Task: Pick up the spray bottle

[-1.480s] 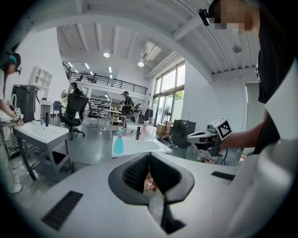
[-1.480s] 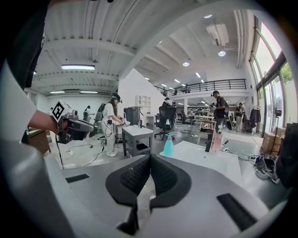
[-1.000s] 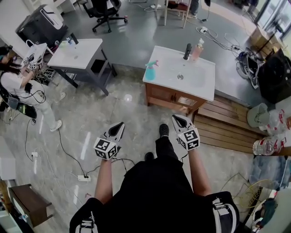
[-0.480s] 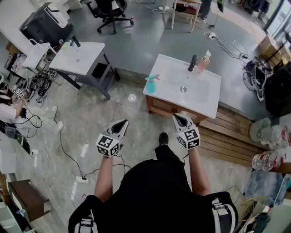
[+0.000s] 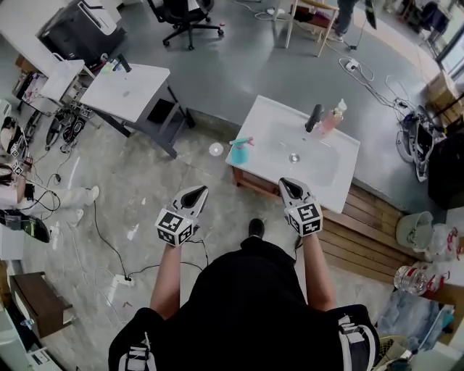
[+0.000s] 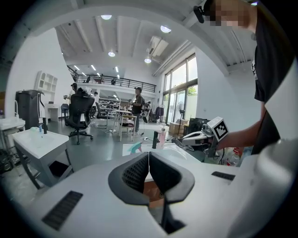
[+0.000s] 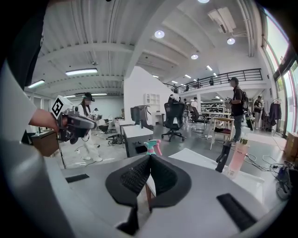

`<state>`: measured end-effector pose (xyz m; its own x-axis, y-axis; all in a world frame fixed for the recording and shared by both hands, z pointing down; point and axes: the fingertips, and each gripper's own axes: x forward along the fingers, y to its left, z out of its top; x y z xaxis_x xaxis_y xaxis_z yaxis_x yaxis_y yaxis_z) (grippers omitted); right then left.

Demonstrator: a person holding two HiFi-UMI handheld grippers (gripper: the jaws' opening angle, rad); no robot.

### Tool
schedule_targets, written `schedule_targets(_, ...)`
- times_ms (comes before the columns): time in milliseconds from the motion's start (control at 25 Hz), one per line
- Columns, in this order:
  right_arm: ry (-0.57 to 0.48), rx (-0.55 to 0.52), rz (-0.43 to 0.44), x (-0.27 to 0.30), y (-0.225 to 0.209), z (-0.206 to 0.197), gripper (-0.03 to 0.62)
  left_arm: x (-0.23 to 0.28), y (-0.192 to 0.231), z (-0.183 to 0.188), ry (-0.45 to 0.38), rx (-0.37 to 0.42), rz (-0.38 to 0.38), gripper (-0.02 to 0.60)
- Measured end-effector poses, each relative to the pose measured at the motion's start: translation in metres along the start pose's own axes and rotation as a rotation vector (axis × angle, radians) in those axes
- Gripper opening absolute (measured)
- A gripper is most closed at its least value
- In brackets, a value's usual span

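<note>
The spray bottle (image 5: 240, 150) is teal with a pink trigger and stands upright on the left corner of a white sink vanity (image 5: 328, 186). It also shows ahead in the left gripper view as the bottle (image 6: 136, 148), and in the right gripper view as the bottle (image 7: 152, 147) just above the jaw tips. My left gripper (image 5: 196, 193) hovers over the floor, short of the vanity and left of the bottle, its jaws shut and empty. My right gripper (image 5: 288, 185) is at the vanity's near edge, right of the bottle, also shut and empty.
A black faucet (image 5: 313, 118) and a pink soap bottle (image 5: 333, 119) stand at the back of the sink. A white table (image 5: 123, 90) is to the left, an office chair (image 5: 185, 11) beyond it. Cables lie on the floor and a wooden platform (image 5: 370, 232) is on the right.
The person has walked forward. The vanity and spray bottle have come closer to both grippers, and the right gripper now reaches the vanity's near edge. Both jaws stay shut.
</note>
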<state>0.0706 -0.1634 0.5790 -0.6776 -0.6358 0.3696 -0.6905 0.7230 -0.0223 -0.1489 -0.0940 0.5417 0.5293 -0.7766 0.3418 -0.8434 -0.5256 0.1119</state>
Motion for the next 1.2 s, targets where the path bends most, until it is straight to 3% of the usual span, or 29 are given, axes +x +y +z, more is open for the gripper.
schedule_targets(640, 0.03, -0.068, 0.167, 0.093, -0.061, 0.01, 0.017, 0.07, 0.045, 0.012, -0.007, -0.047, 0.13, 0.023)
schedule_targets(920, 0.047, -0.098, 0.236, 0.112, -0.051, 0.013, 0.017, 0.065, 0.057, 0.005, -0.014, -0.094, 0.177, 0.023)
schedule_targets(1200, 0.072, -0.107, 0.251, 0.125, -0.051, 0.014, 0.017, 0.072, 0.064, 0.002, -0.008, -0.11, 0.171, 0.023)
